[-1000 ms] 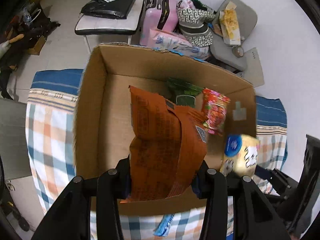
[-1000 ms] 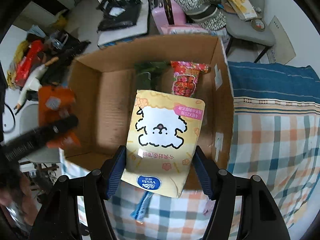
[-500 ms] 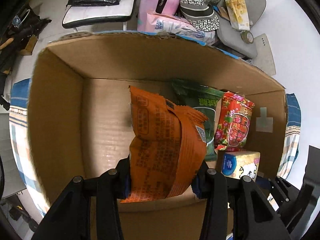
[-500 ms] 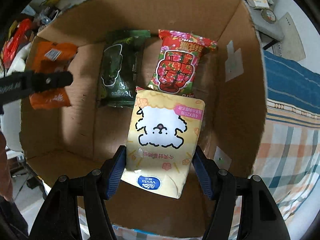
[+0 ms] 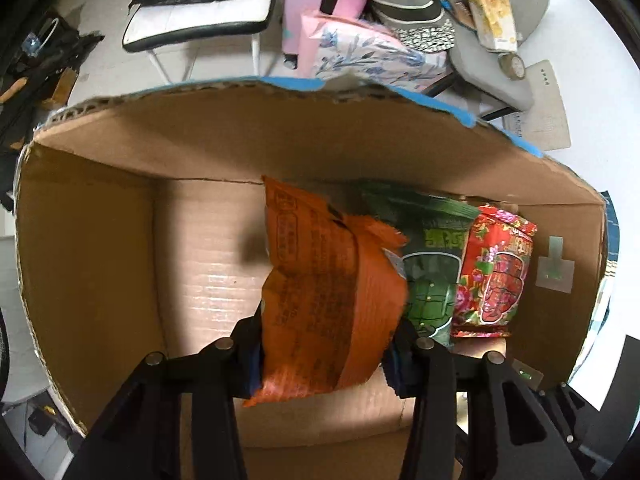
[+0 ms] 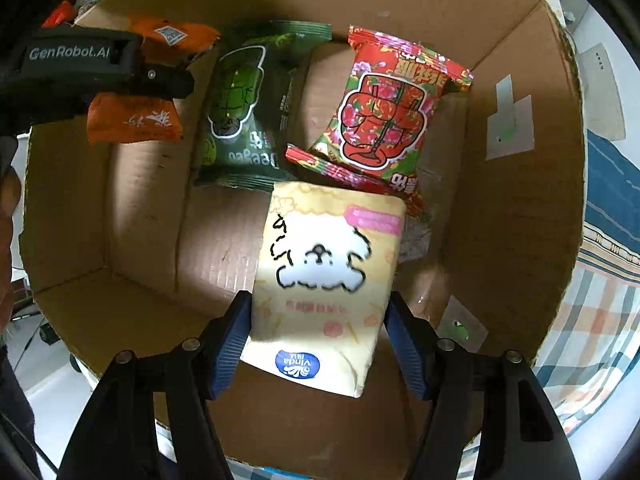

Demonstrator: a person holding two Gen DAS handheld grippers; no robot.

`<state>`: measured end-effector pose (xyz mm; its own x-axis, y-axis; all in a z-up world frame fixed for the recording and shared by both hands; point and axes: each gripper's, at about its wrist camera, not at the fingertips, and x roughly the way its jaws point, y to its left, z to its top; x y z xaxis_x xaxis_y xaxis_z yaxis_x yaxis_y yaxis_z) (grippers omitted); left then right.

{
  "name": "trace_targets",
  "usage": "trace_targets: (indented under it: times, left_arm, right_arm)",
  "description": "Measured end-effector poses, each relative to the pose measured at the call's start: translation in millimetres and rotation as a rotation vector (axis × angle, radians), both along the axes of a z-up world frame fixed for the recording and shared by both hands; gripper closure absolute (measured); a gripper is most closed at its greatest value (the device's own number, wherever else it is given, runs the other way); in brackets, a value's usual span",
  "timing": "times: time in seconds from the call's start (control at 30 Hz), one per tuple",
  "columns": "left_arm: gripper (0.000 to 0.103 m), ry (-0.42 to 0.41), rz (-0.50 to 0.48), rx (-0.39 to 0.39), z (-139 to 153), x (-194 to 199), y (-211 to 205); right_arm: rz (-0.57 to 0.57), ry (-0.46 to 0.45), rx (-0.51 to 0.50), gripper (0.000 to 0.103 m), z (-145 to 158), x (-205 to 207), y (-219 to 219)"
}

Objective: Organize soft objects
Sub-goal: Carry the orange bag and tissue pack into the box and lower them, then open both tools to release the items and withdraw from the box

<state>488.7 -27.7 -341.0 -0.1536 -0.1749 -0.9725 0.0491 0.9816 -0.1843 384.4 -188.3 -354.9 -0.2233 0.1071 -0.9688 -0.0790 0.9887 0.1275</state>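
In the left wrist view, the left gripper [image 5: 326, 354] clamps an orange snack bag [image 5: 324, 300] between its fingers, holding it inside the cardboard box [image 5: 88, 264] with a green packet [image 5: 434, 268] and a red floral packet [image 5: 498, 276] lying just beside it on the box floor. In the right wrist view, the right gripper [image 6: 318, 338] grips a pale yellow tissue pack [image 6: 324, 280] low inside the same box, its far end touching the red floral packet, while the left gripper holds the orange bag at the box's left side.
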Motion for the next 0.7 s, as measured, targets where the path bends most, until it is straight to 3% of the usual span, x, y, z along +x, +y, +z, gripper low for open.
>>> trace_targets:
  times: [0.23,0.27,0.3,0.5,0.63,0.7]
  left_arm:
    - [0.050,-0.027,0.028,0.010,14.9,-0.4,7.9]
    - [0.045,-0.033,0.026,0.015,18.1,-0.8,8.3]
    - [0.033,-0.046,0.024,0.022,22.6,-1.2,8.3]
    - [0.009,-0.126,0.012,0.048,55.2,-18.8,10.2]
    - [0.008,-0.180,0.013,0.067,75.4,-42.6,15.1]
    - [0.007,-0.209,0.018,0.075,83.3,-52.4,17.5]
  right_arm:
    - [-0.013,-0.044,-0.012,0.024,24.0,8.8,1.9]
    - [-0.014,-0.053,-0.016,0.024,27.9,9.6,1.0]
    - [-0.014,-0.069,-0.023,0.024,34.3,11.0,1.2]
    - [-0.046,-0.122,-0.062,0.012,55.5,8.9,0.1]
    - [-0.083,-0.137,-0.060,0.000,57.5,0.5,-2.0]
    - [-0.093,-0.147,-0.075,0.000,60.3,-6.6,-2.5]
